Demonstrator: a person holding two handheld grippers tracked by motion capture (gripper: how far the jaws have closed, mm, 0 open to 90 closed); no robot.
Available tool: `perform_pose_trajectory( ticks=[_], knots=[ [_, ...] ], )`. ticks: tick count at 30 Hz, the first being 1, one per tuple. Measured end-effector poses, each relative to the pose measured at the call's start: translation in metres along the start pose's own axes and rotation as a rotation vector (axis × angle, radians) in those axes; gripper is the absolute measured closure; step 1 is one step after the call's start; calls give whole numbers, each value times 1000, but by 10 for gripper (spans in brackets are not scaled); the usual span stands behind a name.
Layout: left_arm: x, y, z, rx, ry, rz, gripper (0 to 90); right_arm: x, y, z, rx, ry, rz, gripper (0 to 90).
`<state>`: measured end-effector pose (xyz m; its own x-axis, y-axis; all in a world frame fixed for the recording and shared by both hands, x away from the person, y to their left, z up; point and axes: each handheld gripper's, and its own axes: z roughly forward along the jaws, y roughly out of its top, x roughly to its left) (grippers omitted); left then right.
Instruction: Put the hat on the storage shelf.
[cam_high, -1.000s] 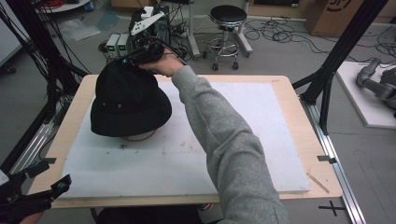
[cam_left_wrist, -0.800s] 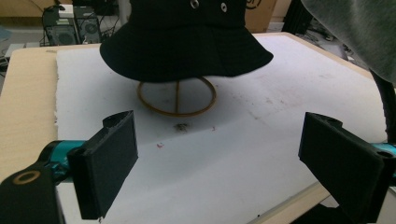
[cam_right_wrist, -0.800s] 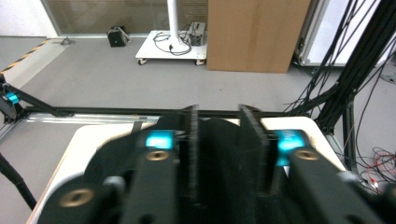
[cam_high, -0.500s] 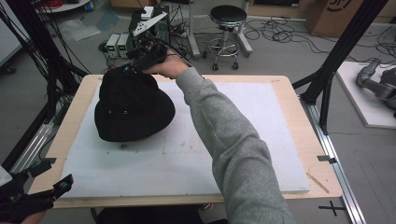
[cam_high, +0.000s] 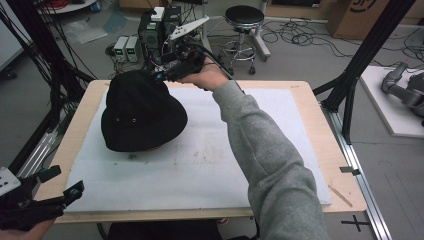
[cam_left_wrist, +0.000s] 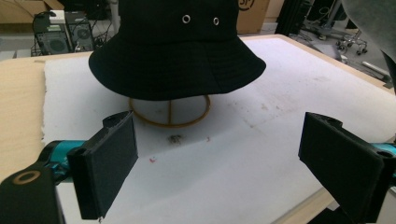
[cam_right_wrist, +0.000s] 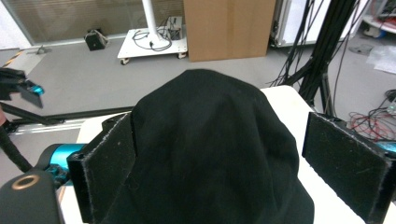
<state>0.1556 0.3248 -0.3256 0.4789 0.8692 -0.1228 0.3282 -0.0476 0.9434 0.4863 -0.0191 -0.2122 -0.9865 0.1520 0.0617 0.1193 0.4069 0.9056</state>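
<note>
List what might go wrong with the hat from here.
1. The black hat sits on a light wire stand; a nudge from the right tool, open right at the crown, might tip both over.
2. The hat appears to sit off-centre in the high view, so it may slide off.
3. The left tool hangs open at the near table corner, too far away to steady anything.

Black bucket hat with silver eyelets, on a tan wire stand; white mat over pale wood table; grey sleeve
</note>
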Motion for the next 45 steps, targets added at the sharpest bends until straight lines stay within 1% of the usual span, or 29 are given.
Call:
perform_pose_trajectory(
  ticks=[8,10,11,14,16,17,19,20,21,22,23,26,27,28,29,30,31,32,34,36,39,41,43,45],
  knots=[
    [0,12,15,-13,-24,21,119,12,-23,-41,2,-60,17,100],
    [0,15,20,-14,-31,24,119,15,-28,-51,6,-77,19,100],
    [-1,16,22,-16,-34,23,119,16,-30,-56,17,-86,29,100],
    [-2,18,29,-17,-44,29,119,21,-36,-73,6,-110,34,100],
    [-4,20,34,-11,-51,32,119,24,-41,-84,-12,-126,35,100],
    [-4,20,36,-10,-52,32,119,26,-43,-89,-14,-133,42,100],
    [-5,21,40,-8,-58,34,119,29,-49,-98,-8,-152,45,100],
    [-4,21,42,-7,-62,35,119,31,-52,-103,-15,-163,41,100],
    [-4,21,44,-7,-62,31,119,33,-55,-108,-20,-174,47,100],
    [-4,22,46,-7,-64,31,119,34,-59,-113,-27,-175,54,100],
    [-4,22,48,-5,-67,30,119,35,-62,-117,-23,-181,60,100],
    [-5,23,53,-7,-74,28,119,40,-67,-128,39,-217,105,100],
    [-5,24,55,-5,-77,32,119,42,-69,-132,45,-223,108,100],
    [-5,25,57,-6,-80,31,119,45,-71,-136,34,-236,104,100],
    [-5,25,58,-7,-81,30,119,49,-75,-141,7,-244,87,100],
    [-5,26,59,-8,-82,30,119,52,-78,-144,-5,-236,84,100],
    [-5,27,60,-12,-85,30,119,55,-81,-147,-4,-248,89,100],
    [-5,28,61,-14,-88,31,119,57,-85,-150,-16,-267,90,100],
    [-6,29,63,-18,-88,31,119,62,-92,-156,-33,-279,101,100],
    [-6,31,65,-20,-92,35,119,67,-100,-163,-49,-316,105,100],
    [-6,32,68,-20,-94,39,119,75,-110,-170,-62,-359,112,100],
    [-6,32,70,-20,-94,35,119,80,-119,-176,-77,-365,115,100],
    [-6,32,72,-19,-98,36,119,85,-127,-181,-86,-395,120,100],
    [-7,32,74,-15,-101,37,119,89,-134,-186,-104,-405,127,100]
  ],
)
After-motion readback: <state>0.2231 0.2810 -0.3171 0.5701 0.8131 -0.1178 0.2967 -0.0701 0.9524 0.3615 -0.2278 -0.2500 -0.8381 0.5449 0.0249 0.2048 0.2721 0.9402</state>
